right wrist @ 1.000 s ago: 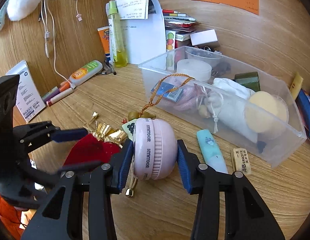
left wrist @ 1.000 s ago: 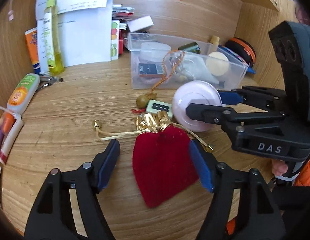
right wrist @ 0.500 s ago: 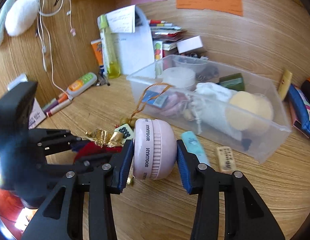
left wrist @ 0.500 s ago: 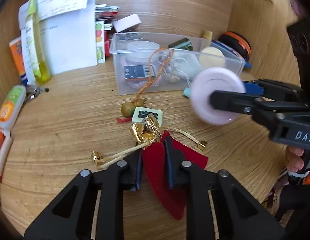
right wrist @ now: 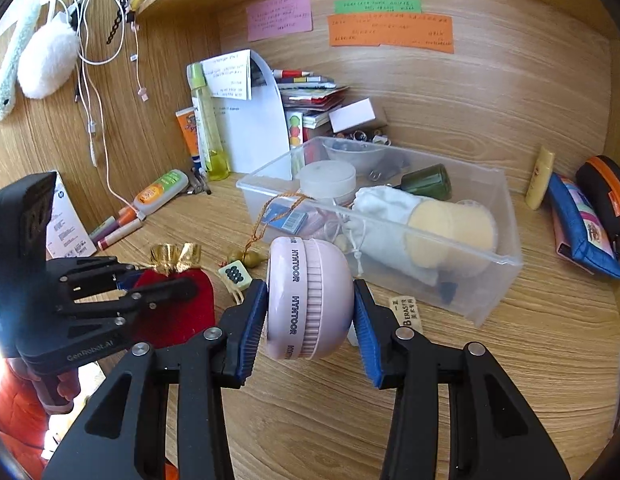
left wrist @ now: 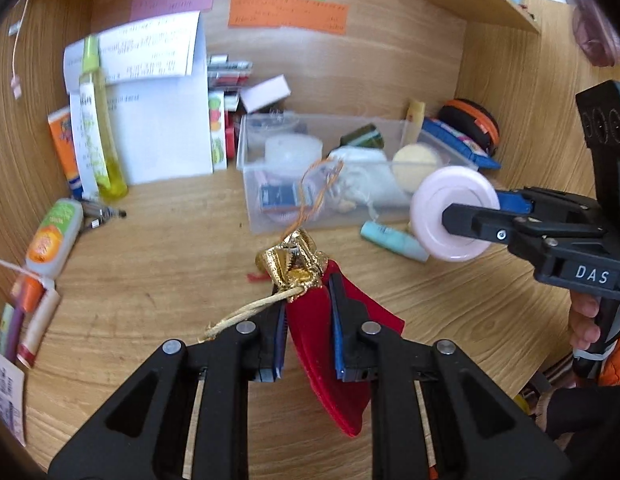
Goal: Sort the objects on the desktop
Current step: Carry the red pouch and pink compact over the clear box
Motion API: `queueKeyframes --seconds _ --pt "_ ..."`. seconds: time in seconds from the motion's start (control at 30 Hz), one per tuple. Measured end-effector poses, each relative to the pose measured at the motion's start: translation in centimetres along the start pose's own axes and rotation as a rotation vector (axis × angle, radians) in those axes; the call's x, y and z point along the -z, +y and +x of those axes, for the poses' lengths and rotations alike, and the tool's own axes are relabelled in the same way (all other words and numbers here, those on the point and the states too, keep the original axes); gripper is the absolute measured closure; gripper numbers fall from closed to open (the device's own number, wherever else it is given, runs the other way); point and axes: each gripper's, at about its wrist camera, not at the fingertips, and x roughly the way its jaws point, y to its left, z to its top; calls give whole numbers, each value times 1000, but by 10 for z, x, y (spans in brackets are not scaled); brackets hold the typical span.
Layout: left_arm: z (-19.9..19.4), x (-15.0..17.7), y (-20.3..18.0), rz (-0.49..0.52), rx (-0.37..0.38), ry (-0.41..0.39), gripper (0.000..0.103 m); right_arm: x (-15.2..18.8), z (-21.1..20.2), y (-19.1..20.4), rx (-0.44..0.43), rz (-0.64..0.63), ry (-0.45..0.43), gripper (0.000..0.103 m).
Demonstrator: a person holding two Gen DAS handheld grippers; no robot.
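Observation:
My left gripper (left wrist: 308, 308) is shut on a red velvet pouch (left wrist: 330, 360) with a gold frilled top and gold cord, lifted off the wooden desk. The same pouch (right wrist: 178, 292) shows in the right wrist view, pinched by the left gripper (right wrist: 162, 280). My right gripper (right wrist: 310, 300) is shut on a round pink case (right wrist: 306, 300) marked HYNTOOR, held above the desk. That pink case (left wrist: 454, 212) and the right gripper (left wrist: 486, 212) hang at the right of the left wrist view. The clear plastic bin (right wrist: 506, 260) with several items stands just behind.
A mahjong-tile charm (right wrist: 235, 274) with a gourd bead and orange cord lies by the bin. A teal tube (left wrist: 394, 240) and an eraser (right wrist: 406, 312) lie in front of it. Bottles, papers and pens (left wrist: 34, 320) line the left; pouches (right wrist: 582, 224) sit right.
The left gripper closed on the red pouch and raised it off the desk. The right gripper carried the pink case up and to the right, nearer the bin.

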Motion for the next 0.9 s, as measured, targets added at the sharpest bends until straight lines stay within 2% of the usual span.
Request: queueKeyframes --seconds 0.33,0.4,0.63,0.9 --pt "-6 -22 -3 -31 34 -50 85 -11 -11 -16 3 20 -45 64" --pt "-9 -29 -4 -24 63 -63 85 -13 -11 -22 3 25 -51 64" --pt "-3 -58 -11 3 83 -90 85 -22 -6 -47 -5 86 -59 64" --pt "8 -88 -16 20 108 -111 85 -39 -9 -65 22 90 -77 64"
